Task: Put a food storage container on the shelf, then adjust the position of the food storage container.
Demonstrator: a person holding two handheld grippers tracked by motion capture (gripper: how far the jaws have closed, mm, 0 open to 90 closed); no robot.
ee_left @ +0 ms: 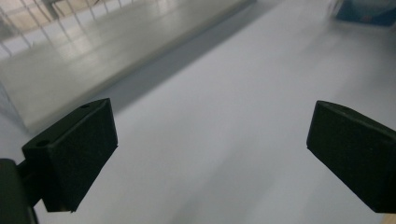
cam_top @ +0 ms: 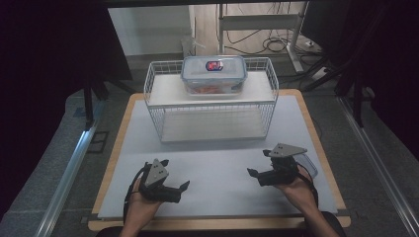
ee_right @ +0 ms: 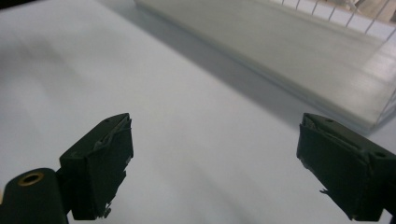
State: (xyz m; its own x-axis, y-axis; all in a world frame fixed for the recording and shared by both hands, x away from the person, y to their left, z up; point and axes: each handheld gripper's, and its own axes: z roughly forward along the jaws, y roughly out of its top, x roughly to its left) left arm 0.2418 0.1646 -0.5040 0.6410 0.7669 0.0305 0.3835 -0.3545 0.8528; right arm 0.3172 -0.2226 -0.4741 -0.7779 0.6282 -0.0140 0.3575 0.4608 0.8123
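Both claws empty, box way up back

Left claw [cam_top: 184, 186] and right claw [cam_top: 253, 173] gape apart low over the pale grey desk [cam_top: 217, 173]; the clear lidded plastic food box [cam_top: 213, 74] sits atop the white wire rack [cam_top: 211, 101], straight ahead between them.

A clear plastic lidded container [cam_top: 213, 74] with a blue-edged lid and a red-and-blue label is seen standing upright on the upper shelf of a white wire rack [cam_top: 157, 91], toward its back, with reddish contents visible inside. A second clear lid [cam_top: 309, 164] lies flat near the table's right edge
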